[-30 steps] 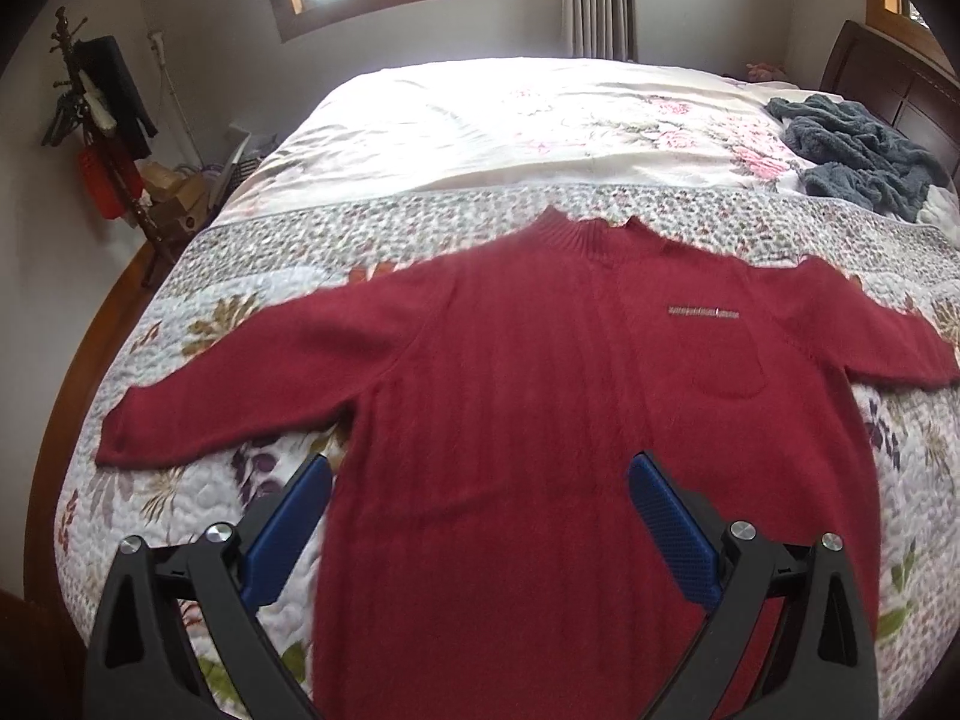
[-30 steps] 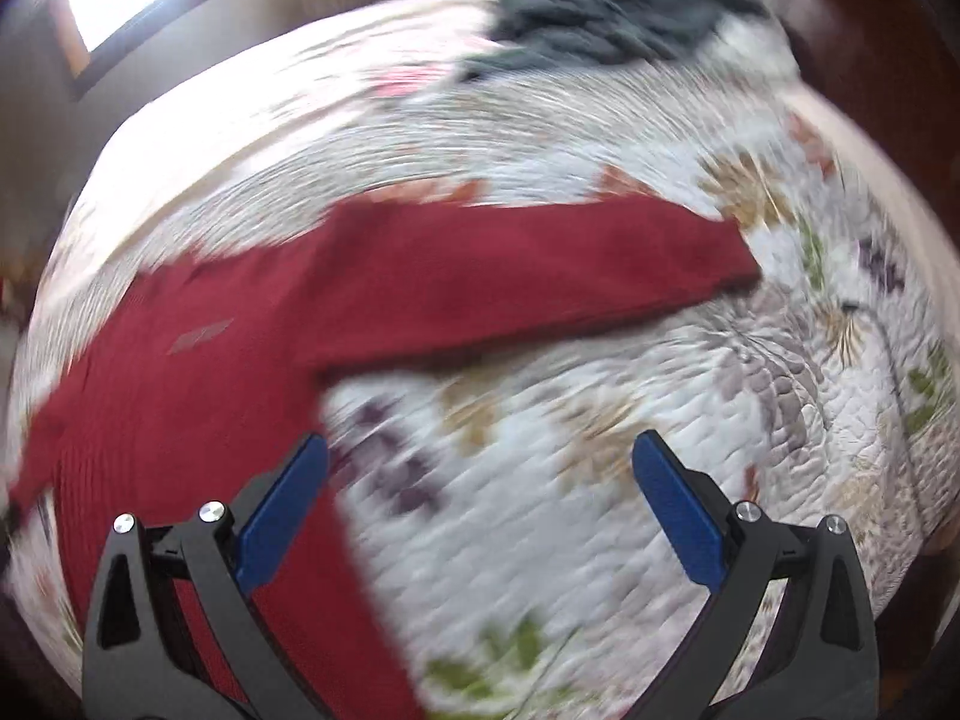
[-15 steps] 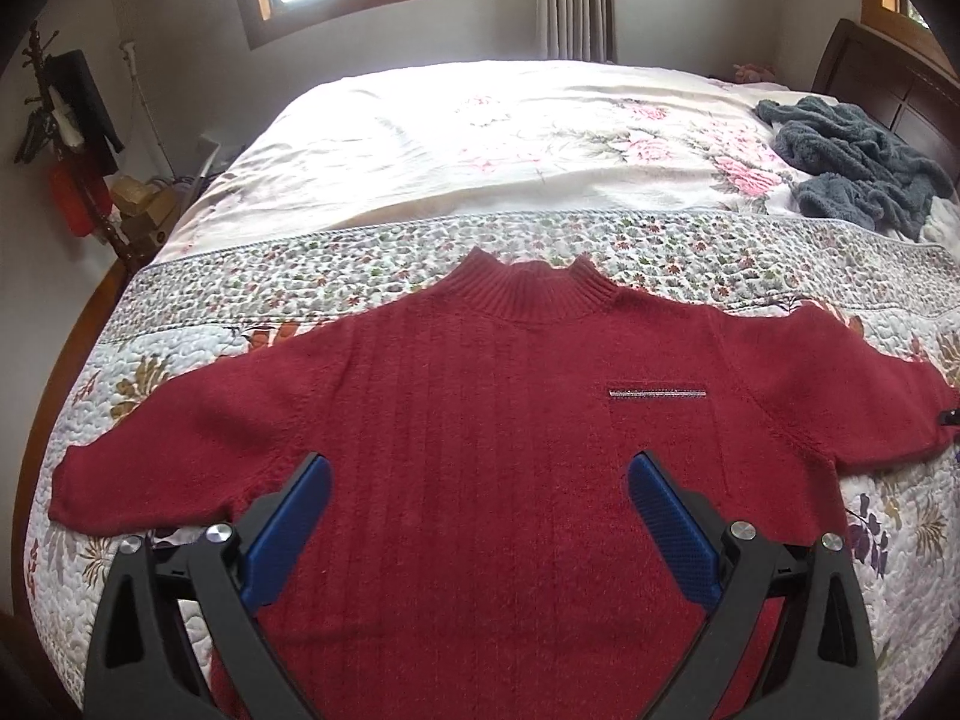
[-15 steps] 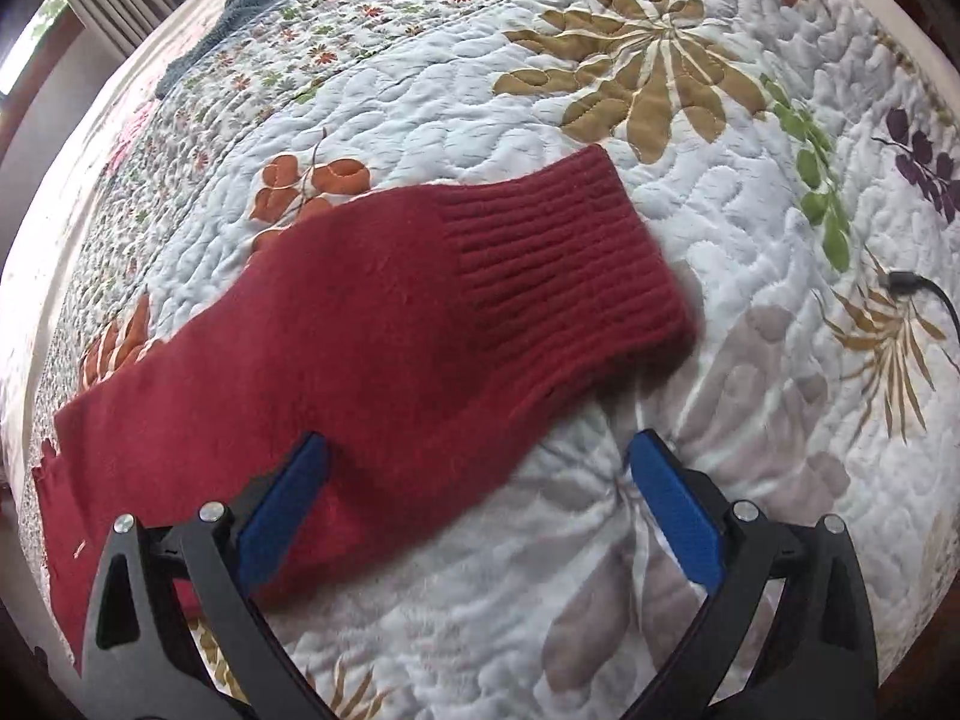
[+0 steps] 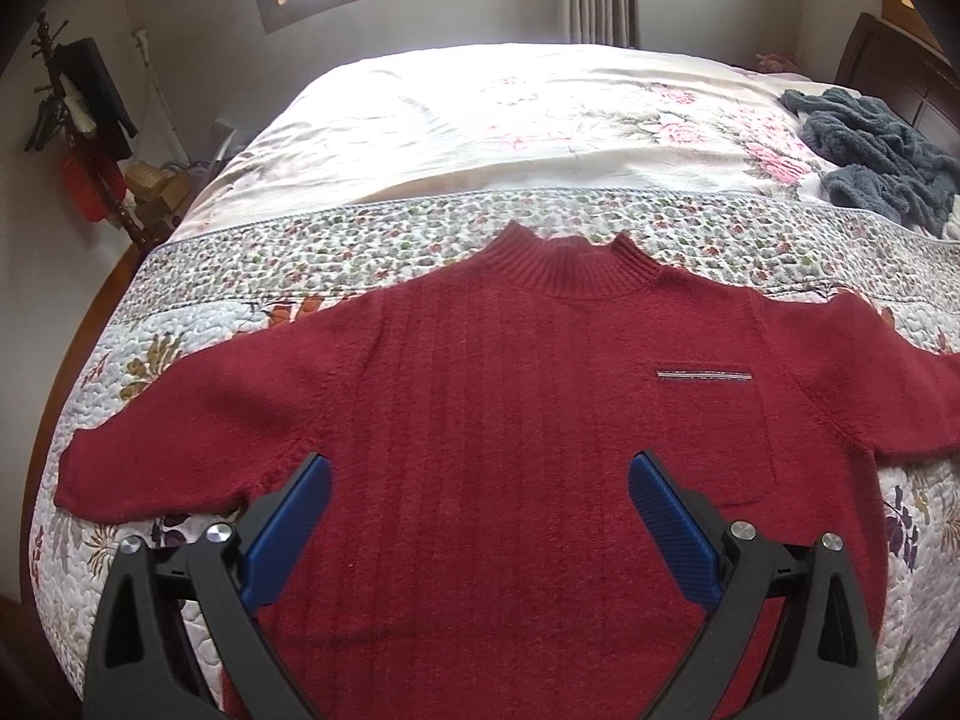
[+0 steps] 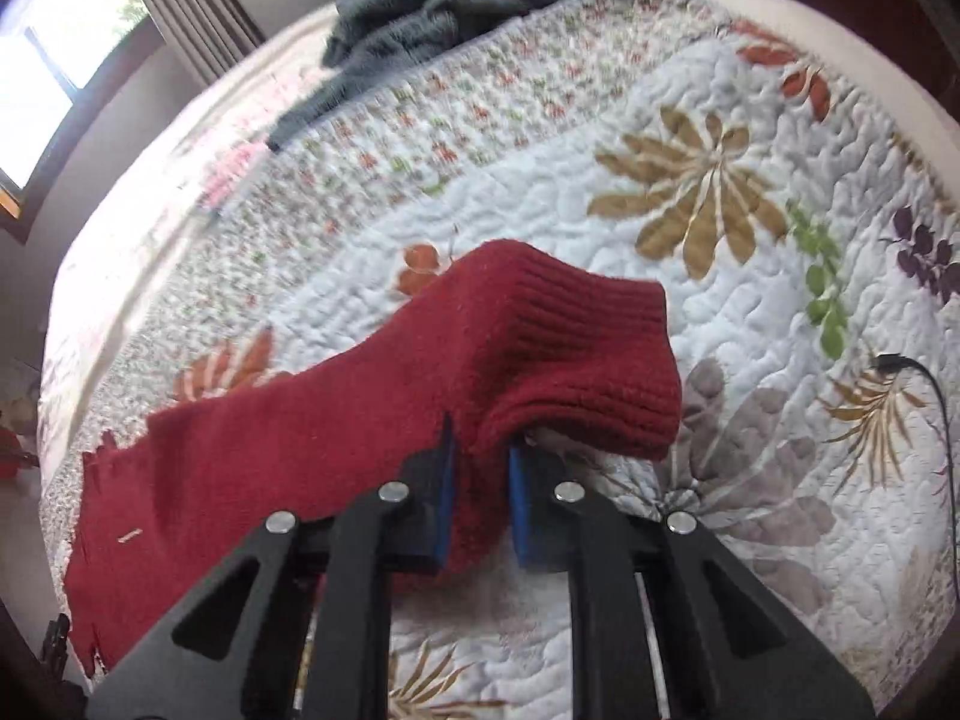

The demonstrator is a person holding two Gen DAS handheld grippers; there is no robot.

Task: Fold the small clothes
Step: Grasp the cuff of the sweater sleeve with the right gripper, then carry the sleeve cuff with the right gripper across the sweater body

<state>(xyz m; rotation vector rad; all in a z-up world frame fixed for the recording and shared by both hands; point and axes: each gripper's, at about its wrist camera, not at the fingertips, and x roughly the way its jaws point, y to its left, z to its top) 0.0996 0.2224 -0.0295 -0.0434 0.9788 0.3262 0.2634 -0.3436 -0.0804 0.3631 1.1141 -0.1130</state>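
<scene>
**Red sweater sleeve pinched at its cuff**

Red ribbed knit sweater (image 5: 510, 420) lies flat, front up, across the floral quilted bedspread (image 5: 360, 240). Right gripper (image 6: 480, 480) pinches the sleeve's ribbed cuff (image 6: 570, 348) near the bed's edge. Left gripper (image 5: 480, 516) hovers spread wide over the sweater's body.

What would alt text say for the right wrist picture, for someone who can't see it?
The right gripper is shut on the cuff of a red sweater sleeve, bunching it above a floral quilt. A grey blanket lies crumpled farther up the bed.
</scene>
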